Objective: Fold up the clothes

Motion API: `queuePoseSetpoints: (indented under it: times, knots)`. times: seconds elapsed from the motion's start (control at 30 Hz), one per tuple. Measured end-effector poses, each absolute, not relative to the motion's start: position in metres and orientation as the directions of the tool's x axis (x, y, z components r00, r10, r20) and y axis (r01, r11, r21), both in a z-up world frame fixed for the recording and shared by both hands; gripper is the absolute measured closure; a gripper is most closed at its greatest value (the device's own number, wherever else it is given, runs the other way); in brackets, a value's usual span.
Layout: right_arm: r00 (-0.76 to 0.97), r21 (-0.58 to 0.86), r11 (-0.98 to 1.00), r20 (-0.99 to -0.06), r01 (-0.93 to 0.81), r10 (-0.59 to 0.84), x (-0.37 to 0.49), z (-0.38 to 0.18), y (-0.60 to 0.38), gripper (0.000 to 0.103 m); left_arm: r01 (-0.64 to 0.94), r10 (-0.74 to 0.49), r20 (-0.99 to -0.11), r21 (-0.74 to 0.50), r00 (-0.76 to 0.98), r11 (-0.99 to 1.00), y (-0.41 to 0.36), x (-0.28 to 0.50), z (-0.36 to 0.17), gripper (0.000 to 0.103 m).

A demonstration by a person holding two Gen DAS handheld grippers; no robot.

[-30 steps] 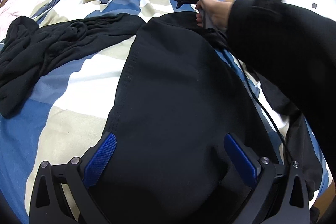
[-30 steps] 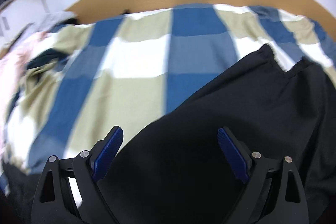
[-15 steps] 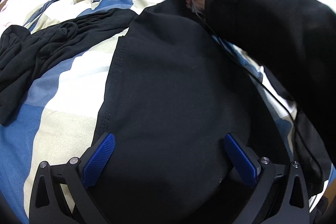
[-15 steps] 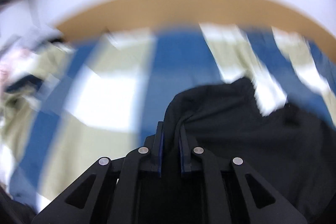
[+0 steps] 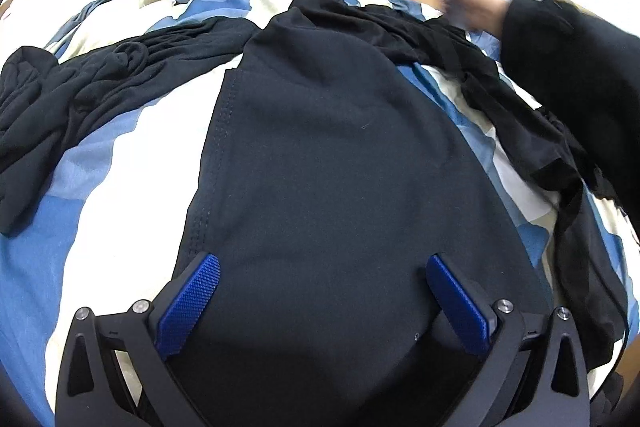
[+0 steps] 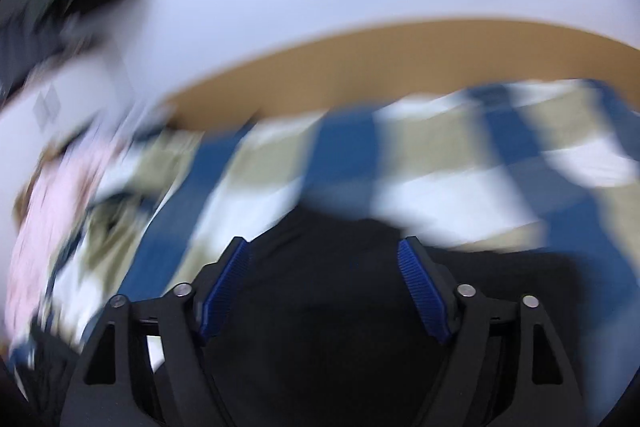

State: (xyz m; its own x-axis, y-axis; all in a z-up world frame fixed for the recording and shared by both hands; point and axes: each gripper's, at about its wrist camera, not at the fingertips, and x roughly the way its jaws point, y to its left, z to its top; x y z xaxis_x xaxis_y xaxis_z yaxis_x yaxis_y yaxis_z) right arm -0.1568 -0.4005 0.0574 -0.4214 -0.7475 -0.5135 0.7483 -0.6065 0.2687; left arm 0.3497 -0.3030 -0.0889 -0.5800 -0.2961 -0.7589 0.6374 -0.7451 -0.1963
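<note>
Left wrist view, nearest the lens: the left gripper [image 5: 320,301] was spread wide at the bottom of the frame, its blue pads either side of a dark garment [image 5: 332,163] and pinching nothing. That garment filled the middle of the frame, lying fairly flat on the checked bedcover [image 5: 120,163], with a stitched seam running up its left edge. Its upper end, toward the top centre, was bunched, and a rumpled strip of black cloth trailed from there down the right side of the frame. Further off, at the left of the frame, a second black garment [image 5: 68,99] lay crumpled in a heap. Farthest, in the upper right, the person's hand [image 5: 476,7] in a black sleeve [image 5: 572,67] held the other tool, blurred by motion, just above the garment's far end.

In the right wrist view, heavily smeared, the right gripper [image 6: 324,283] had its jaws parted over dark cloth at the bottom centre, gripping nothing I could make out; the bedcover and the wooden headboard [image 6: 360,67] lay beyond.

As a judgement, folding was only partway: the middle garment looked spread or perhaps once folded lengthwise, its top and right side remained untidy, and the crumpled piece at left remained unfolded.
</note>
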Motion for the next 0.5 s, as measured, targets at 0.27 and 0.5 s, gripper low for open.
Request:
queuePoseSetpoints:
  times: [0.27, 0.5]
  knots:
    - [-0.274, 0.615, -0.639, -0.587, 0.462, -0.762, -0.273, 0.004, -0.308, 0.023, 0.638, -0.298, -0.762, -0.189, -0.575, -0.747, -0.301, 0.348, -0.09, 0.0]
    - [-0.281, 0.454, -0.748, -0.729, 0.484, -0.624, -0.282, -0.021, -0.35, 0.096, 0.642, -0.314, -0.784, -0.135, -0.535, -0.755, -0.3, 0.339, -0.094, 0.0]
